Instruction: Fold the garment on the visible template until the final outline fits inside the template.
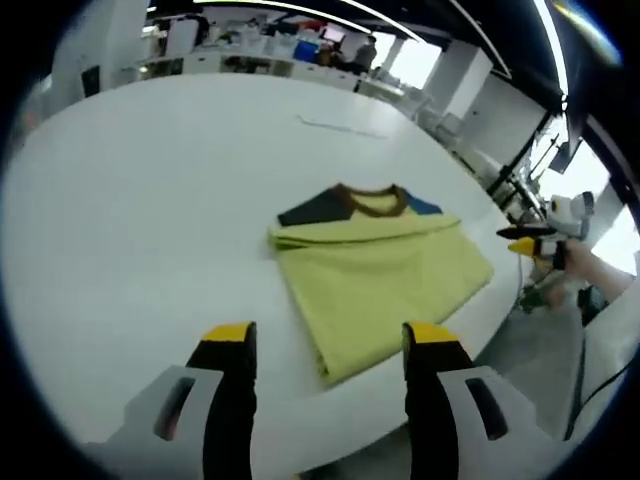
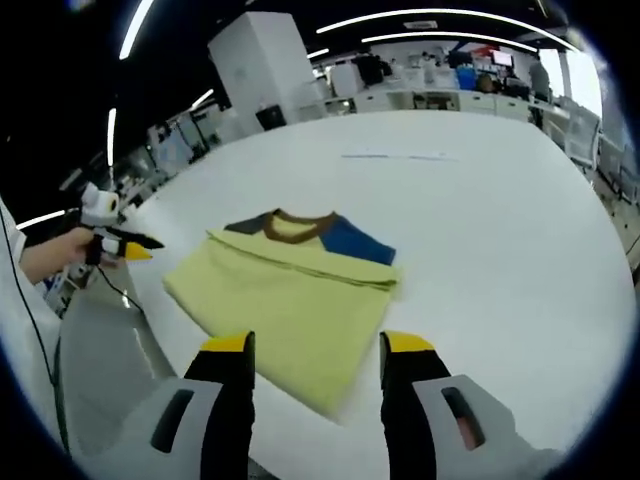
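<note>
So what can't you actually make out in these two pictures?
- The visible template: no outline shows on the round white table around the folded yellow T-shirt with brown collar in either view.
- The thin line on the table's far side: too small to identify.
- The shirt's underside layers: hidden by its top fold.
- Background office desks: blurred and small.
</note>
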Demonstrator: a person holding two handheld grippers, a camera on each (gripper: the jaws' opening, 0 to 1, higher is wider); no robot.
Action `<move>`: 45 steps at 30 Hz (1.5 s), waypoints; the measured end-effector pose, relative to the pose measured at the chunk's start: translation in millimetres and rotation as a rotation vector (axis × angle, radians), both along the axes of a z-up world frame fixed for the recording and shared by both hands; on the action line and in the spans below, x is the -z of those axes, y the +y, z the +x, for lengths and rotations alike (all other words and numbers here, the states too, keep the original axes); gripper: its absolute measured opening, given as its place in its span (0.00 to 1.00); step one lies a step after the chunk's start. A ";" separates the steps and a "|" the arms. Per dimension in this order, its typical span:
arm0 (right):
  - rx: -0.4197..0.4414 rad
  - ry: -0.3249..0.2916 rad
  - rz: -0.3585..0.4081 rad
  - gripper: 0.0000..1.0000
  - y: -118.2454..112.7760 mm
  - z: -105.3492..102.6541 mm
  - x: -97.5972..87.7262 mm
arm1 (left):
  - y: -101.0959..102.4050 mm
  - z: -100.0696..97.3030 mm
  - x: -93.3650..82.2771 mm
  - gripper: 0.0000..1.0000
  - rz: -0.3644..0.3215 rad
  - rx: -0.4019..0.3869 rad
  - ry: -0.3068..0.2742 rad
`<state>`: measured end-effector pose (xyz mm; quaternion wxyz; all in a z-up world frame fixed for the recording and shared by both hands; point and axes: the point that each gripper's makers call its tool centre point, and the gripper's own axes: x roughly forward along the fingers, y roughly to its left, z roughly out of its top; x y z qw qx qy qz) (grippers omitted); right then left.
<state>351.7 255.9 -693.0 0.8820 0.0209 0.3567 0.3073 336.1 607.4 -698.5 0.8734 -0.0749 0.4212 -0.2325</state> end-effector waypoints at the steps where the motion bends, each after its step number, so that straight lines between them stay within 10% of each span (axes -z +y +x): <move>1: 0.000 0.003 -0.006 0.49 -0.5 1.9 2.2 | 1.0 2.8 1.5 0.54 0.002 -0.004 0.000; 45: 0.043 -0.003 -0.088 0.27 -18.7 74.5 37.1 | 3.5 82.6 40.5 0.25 0.125 -0.014 -0.059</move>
